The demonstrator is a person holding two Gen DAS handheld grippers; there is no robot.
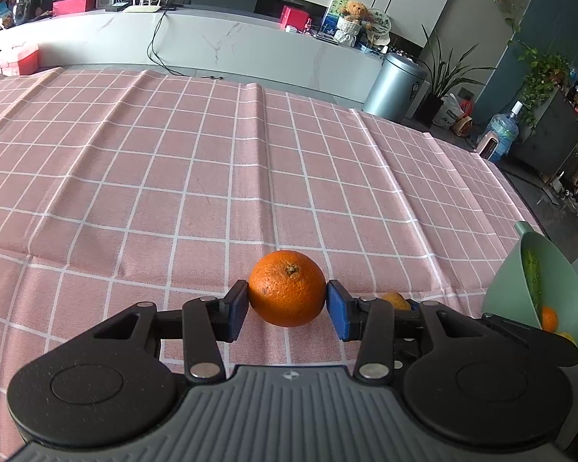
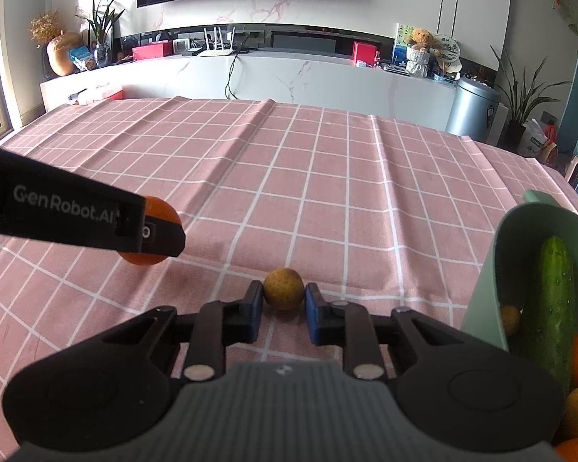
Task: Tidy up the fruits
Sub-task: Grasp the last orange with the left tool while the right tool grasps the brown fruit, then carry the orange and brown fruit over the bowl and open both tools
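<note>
My left gripper (image 1: 287, 304) is shut on a large orange (image 1: 287, 288), its blue pads pressed to both sides, above the pink checked tablecloth (image 1: 173, 177). In the right wrist view the left gripper's finger (image 2: 150, 231) covers most of that orange (image 2: 162, 211). My right gripper (image 2: 283, 304) is shut on a small yellow-brown round fruit (image 2: 283, 288), low over the cloth. This small fruit also peeks out behind the left gripper's right finger (image 1: 395, 300). A green basket (image 2: 520, 238) at the right holds a cucumber (image 2: 555, 308), oranges and a pear.
The basket also shows at the right edge of the left wrist view (image 1: 501, 300). The table's far edge faces a white counter (image 2: 289, 73) with boxes and a router. A metal bin (image 2: 472, 111) and plants stand on the floor at the right.
</note>
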